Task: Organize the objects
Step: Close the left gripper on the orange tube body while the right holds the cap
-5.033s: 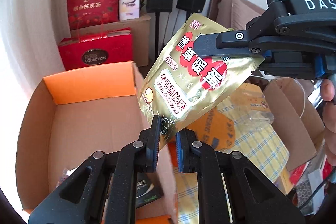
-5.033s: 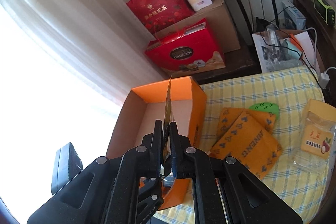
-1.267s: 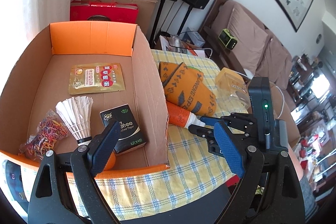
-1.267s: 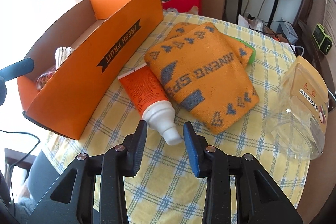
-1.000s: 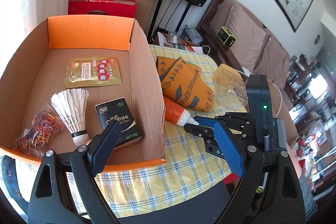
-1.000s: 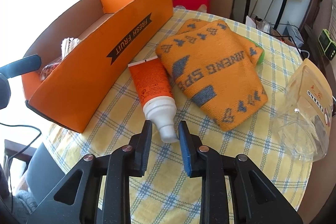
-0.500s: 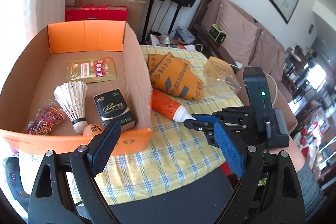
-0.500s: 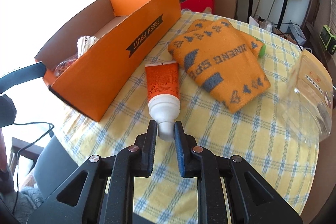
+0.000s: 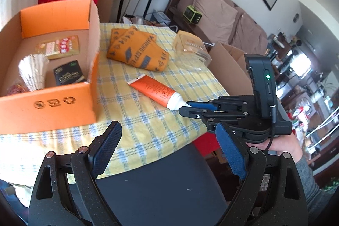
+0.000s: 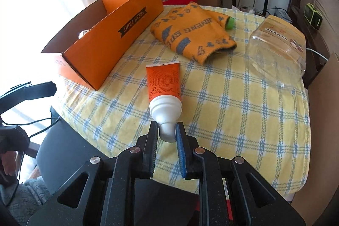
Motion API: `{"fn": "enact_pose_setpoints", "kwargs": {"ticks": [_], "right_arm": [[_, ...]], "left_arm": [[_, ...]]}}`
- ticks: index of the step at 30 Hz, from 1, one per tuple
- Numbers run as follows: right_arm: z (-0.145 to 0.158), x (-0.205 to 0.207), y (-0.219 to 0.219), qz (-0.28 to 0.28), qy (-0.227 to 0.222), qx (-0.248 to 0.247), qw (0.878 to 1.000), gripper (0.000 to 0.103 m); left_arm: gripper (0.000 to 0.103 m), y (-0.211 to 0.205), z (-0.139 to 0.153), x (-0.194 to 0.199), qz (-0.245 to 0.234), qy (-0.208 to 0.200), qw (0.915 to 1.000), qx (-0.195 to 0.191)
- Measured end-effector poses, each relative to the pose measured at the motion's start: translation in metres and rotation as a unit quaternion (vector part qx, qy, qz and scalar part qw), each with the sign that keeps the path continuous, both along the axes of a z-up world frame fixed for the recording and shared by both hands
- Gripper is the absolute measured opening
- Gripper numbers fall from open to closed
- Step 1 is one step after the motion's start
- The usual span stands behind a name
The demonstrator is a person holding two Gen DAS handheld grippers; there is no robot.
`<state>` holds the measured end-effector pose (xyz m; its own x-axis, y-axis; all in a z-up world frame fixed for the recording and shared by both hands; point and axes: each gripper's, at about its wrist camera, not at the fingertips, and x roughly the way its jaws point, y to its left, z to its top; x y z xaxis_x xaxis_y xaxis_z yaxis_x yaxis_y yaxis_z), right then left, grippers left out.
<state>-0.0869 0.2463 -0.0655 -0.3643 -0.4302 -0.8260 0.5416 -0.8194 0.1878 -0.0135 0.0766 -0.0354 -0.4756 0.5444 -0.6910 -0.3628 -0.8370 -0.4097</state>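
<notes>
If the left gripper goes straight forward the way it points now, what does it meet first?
Probably the checked tablecloth near the table's front edge, a bare patch between the orange box and the orange tube. The left gripper is open and empty; depth is uncertain.

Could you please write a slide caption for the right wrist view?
Right tongs shut on the orange tube by its white cap, beside the orange box.

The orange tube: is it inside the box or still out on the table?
Out. The orange tube lies on the checked tablecloth beside the box, its white cap pinched by the right gripper.
</notes>
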Motion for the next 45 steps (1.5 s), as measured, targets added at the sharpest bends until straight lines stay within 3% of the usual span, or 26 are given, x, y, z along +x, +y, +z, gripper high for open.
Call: {"fn": "enact_pose_setpoints", "kwargs": {"ticks": [8, 11, 19, 25, 29, 36, 45], "right_arm": [[-0.003, 0.016, 0.020, -0.033, -0.011, -0.028, 0.999, 0.016], [-0.006, 0.019, 0.023, -0.042, -0.017, -0.041, 0.998, 0.016], [-0.008, 0.027, 0.022, -0.044, -0.024, -0.066, 0.997, 0.015], [-0.010, 0.028, 0.023, -0.046, -0.029, -0.084, 0.995, 0.015], [-0.010, 0.027, 0.025, -0.049, -0.032, -0.091, 0.994, 0.015], [-0.011, 0.026, 0.033, -0.063, -0.031, -0.092, 0.993, 0.015], [-0.014, 0.025, 0.050, -0.090, -0.031, -0.096, 0.991, 0.015]], "left_arm": [[0.089, 0.024, -0.030, -0.015, -0.006, -0.043, 0.9987, 0.029], [0.089, 0.028, -0.045, -0.028, 0.003, -0.069, 0.9957, 0.062], [0.080, 0.035, -0.075, -0.059, 0.028, -0.116, 0.9874, 0.104], [0.071, 0.037, -0.079, -0.071, 0.041, -0.119, 0.9858, 0.110], [0.054, 0.046, -0.078, -0.078, 0.041, -0.122, 0.9857, 0.109], [0.045, 0.063, -0.066, -0.077, 0.025, -0.105, 0.9892, 0.099], [0.041, 0.090, -0.051, -0.078, -0.001, -0.088, 0.9925, 0.085]]}}
